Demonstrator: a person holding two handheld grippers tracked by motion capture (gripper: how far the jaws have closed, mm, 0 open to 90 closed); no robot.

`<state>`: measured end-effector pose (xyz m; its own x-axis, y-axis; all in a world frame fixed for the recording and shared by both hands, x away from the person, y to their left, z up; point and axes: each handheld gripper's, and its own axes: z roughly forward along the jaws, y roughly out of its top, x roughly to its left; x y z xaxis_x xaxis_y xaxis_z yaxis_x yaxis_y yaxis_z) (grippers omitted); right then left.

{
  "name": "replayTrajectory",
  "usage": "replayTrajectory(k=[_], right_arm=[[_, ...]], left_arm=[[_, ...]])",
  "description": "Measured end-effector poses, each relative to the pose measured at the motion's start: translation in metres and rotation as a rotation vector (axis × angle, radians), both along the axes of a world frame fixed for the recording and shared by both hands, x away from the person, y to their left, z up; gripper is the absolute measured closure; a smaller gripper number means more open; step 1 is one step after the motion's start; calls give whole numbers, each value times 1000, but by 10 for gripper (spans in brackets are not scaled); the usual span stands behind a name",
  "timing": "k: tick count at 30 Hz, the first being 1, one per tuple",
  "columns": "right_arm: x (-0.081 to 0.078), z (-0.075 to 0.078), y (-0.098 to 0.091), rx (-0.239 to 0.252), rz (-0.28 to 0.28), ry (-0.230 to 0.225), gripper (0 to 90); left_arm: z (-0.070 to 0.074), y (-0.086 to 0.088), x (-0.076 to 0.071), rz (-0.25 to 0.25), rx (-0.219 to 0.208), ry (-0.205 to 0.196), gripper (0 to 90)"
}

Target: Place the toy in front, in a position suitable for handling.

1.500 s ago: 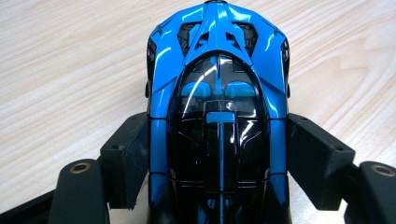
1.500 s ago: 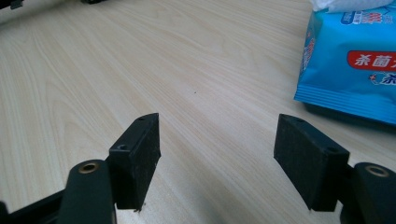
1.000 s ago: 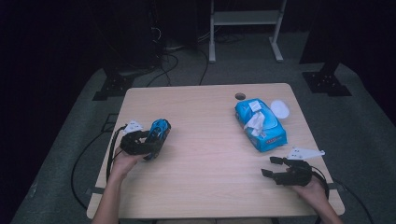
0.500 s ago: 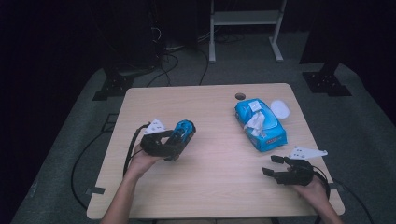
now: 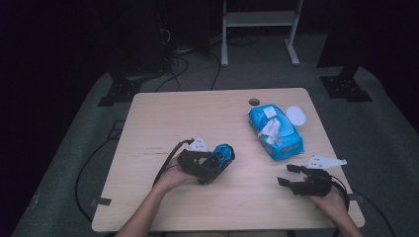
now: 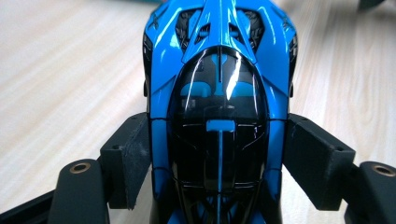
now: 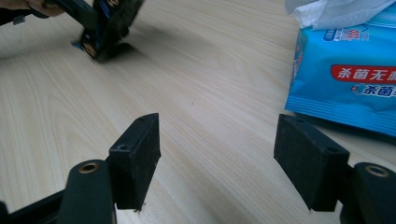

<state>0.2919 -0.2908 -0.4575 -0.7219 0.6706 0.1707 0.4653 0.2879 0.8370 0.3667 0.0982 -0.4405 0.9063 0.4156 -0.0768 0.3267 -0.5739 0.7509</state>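
The left gripper (image 5: 217,165) was clamped on the blue toy car (image 6: 219,93), holding it near the middle of the table (image 5: 197,113). The right gripper (image 5: 289,175) rested released, its jaws apart with nothing between them, just beside the blue wipes pack (image 5: 274,131).

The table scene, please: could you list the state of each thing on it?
Blue toy car: clamped between the left tongs.
Right tongs: open, nothing between them.
Wipes pack: lying flat, flap open, a wipe sticking out.
White lid: lying beside the pack.
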Motion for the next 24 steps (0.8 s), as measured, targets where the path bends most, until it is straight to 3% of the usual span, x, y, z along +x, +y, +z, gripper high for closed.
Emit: replayTrajectory(k=[2, 5, 9, 13, 17, 19, 24], right_arm=[[0, 0, 0, 0, 1, 1, 306], [0, 0, 0, 3, 0, 0, 306], [1, 2, -2, 13, -8, -6, 305], [4, 6, -3, 34, -18, -12, 304], [12, 19, 0, 6, -28, -39, 304], [18, 26, 1, -5, -36, -59, 304], [47, 47, 7, -12, -67, -90, 304]], left_arm=[[-6, -6, 2, -12, 37, 14, 275], [-17, -17, 6, -35, 125, 22, 275], [-23, -25, 6, -46, 177, 17, 274], [-23, -26, 6, -44, 179, 23, 274], [-23, -27, 4, -52, 199, 3, 270], [-22, -26, 5, -48, 173, 15, 248], [-12, -19, 2, -37, 134, -2, 176]])
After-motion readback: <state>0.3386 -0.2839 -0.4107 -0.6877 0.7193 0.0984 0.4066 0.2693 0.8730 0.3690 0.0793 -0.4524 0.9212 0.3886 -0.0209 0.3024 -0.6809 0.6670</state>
